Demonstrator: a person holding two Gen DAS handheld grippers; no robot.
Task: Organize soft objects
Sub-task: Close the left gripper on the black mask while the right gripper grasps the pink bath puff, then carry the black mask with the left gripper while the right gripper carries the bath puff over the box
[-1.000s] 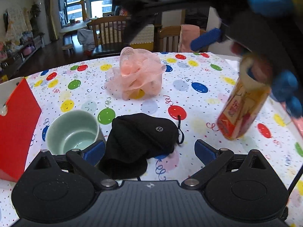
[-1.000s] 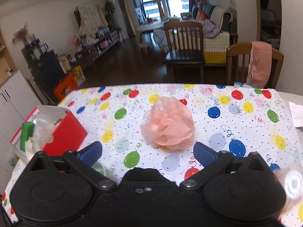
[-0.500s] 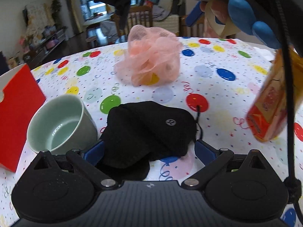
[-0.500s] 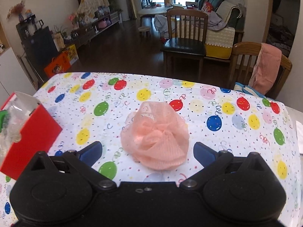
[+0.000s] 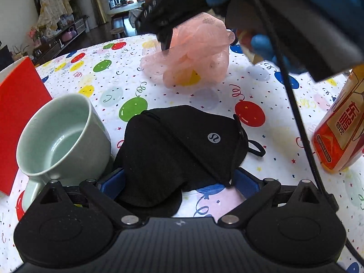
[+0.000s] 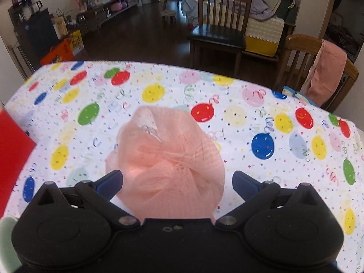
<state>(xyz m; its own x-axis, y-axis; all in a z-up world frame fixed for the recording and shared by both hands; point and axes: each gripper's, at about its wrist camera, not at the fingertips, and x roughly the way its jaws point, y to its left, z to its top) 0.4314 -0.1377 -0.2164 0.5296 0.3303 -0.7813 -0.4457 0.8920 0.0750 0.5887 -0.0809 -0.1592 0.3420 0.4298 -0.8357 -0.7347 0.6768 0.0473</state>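
A black face mask (image 5: 182,145) lies crumpled on the balloon-print tablecloth (image 5: 113,84). My left gripper (image 5: 179,182) is open, with a blue finger on each side of the mask's near part. A pink mesh bath pouf (image 5: 195,52) sits farther back on the cloth. In the right wrist view the pouf (image 6: 168,159) lies between the open fingers of my right gripper (image 6: 177,182), which reaches it from above. The right gripper's body shows over the pouf in the left wrist view (image 5: 284,11).
A pale green cup (image 5: 61,138) stands just left of the mask, touching my left finger's side. A red box (image 5: 18,113) is at the far left. An orange bottle (image 5: 341,132) stands at the right. Wooden chairs (image 6: 220,27) stand beyond the table's far edge.
My left gripper moved forward until its fingers straddle the mask. My right gripper moved forward and down over the pouf, which now sits between its fingers.
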